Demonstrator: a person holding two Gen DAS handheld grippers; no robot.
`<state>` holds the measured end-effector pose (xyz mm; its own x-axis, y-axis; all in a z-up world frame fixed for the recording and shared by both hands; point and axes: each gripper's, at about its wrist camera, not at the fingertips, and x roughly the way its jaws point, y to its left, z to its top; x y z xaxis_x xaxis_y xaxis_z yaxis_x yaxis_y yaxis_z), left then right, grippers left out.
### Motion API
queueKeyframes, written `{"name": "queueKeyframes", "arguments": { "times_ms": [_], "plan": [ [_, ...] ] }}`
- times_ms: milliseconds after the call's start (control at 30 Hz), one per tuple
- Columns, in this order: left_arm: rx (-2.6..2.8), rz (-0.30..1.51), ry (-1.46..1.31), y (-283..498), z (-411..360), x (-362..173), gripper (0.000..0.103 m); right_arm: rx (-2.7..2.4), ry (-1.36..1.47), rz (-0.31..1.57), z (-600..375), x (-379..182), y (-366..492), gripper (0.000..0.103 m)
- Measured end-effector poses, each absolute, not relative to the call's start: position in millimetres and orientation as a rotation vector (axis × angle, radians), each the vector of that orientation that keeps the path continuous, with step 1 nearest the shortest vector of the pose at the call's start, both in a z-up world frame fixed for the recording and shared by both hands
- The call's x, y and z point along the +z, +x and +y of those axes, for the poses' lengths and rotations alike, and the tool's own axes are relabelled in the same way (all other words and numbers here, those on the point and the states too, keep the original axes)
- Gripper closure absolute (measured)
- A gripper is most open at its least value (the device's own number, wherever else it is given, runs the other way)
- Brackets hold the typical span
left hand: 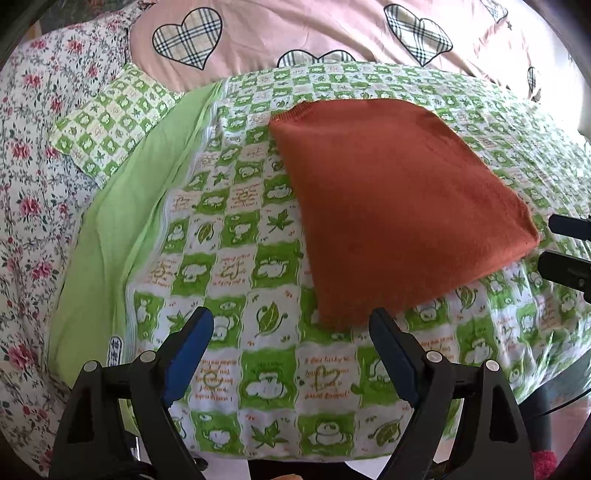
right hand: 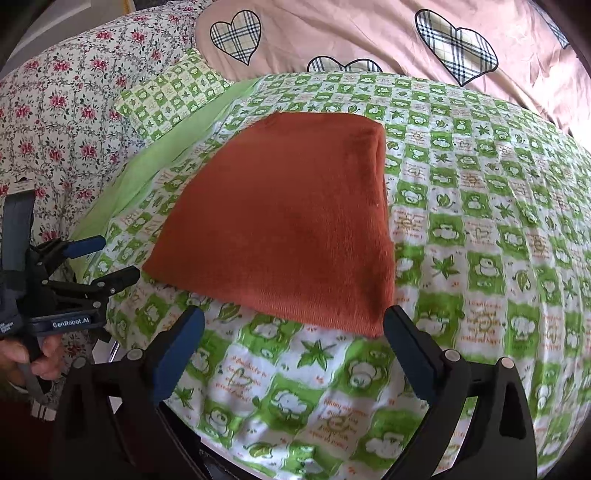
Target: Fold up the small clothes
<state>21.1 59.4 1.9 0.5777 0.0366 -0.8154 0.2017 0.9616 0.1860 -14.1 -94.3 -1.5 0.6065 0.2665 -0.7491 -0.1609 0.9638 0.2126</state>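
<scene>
Covering most of both views, the bed (left hand: 44,206) in front of you carries a floral sheet at the left of the frame, a pink quilt (left hand: 295,26) with plaid hearts across the top, and a green checked cover (left hand: 229,280) with bears and leaves spread over the middle. A plain light green band (left hand: 122,229) runs down the left edge of that cover, and a small pillow (left hand: 110,122) in the same check lies at the upper left, partly on the florals.

Your folded rust-orange garment (left hand: 391,206) lies flat on the checked cover, centre right in the left wrist view and centre in the right wrist view, with a thick folded edge on its right side.

Your left claw (left hand: 291,350) stands wide with nothing between its blue pads, its right tip just beside the garment's near corner. Your right claw (right hand: 293,350) is also spread wide and empty, the garment's near edge just beyond its tips.

At the lower left of the right wrist view, your hand (right hand: 33,362) grips the left tool's handle.
</scene>
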Motion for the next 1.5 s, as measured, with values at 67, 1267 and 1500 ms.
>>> {"name": "queueKeyframes", "arguments": {
  "times_ms": [67,1267,1500],
  "plan": [
    [-0.099,0.945,0.275,23.7,56.5,3.4,0.016,0.249,0.121,0.887,-92.7,-0.7,-9.8,0.005],
    [-0.121,0.914,0.201,68.8,53.9,6.3,0.015,0.248,0.109,0.906,-88.9,0.1,44.7,0.004],
    [-0.121,0.914,0.203,70.6,52.9,6.1,0.015,0.249,0.110,0.905,-88.9,-0.6,46.6,0.004]
  ]
}}
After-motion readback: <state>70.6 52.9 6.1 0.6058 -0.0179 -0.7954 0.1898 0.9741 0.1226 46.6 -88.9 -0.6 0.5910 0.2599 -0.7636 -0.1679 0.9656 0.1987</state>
